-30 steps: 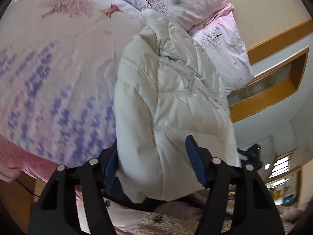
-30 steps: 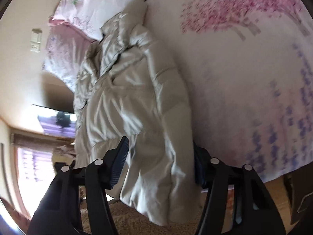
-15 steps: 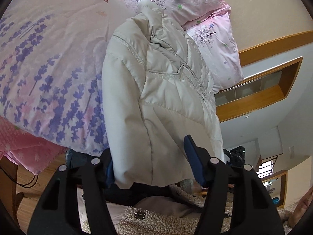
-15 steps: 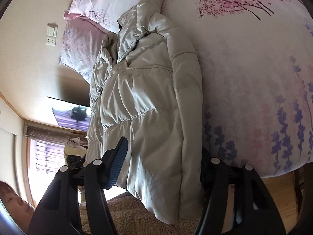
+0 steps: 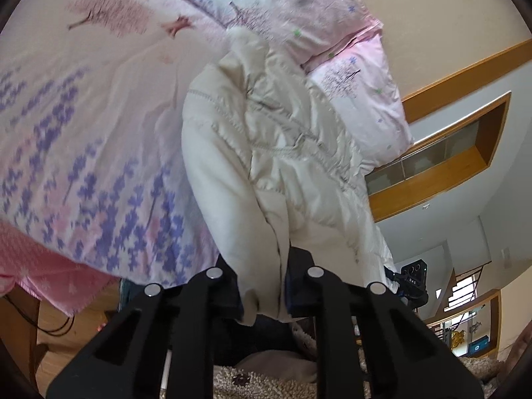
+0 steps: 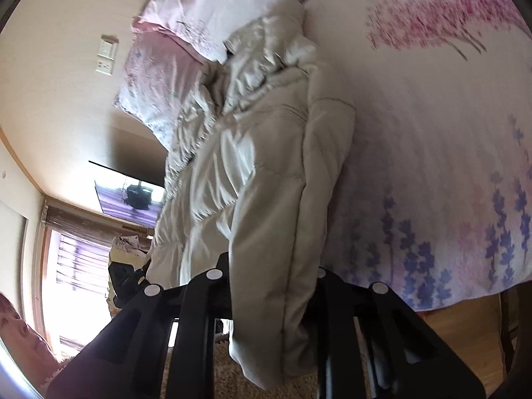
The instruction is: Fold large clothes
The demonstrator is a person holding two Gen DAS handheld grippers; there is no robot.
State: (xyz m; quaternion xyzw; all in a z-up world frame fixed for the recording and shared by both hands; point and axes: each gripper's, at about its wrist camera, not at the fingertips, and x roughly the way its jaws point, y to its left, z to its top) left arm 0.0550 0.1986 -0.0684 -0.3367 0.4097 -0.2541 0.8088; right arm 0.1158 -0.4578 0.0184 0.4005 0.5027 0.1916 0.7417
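The cream jacket (image 5: 272,153) lay along the bed (image 5: 83,126), its hem clamped in the left gripper (image 5: 262,286) jaws. The right gripper (image 6: 272,286) jaws pinched it too, their tips hidden behind fabric.

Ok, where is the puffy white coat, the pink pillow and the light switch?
puffy white coat (image 5: 282,153), left wrist view, on the quilted middle near the gathered waist seam.
pink pillow (image 5: 362,96), left wrist view, on the flat face of the lower pillow.
light switch (image 6: 107,54), right wrist view, on the wall plate.
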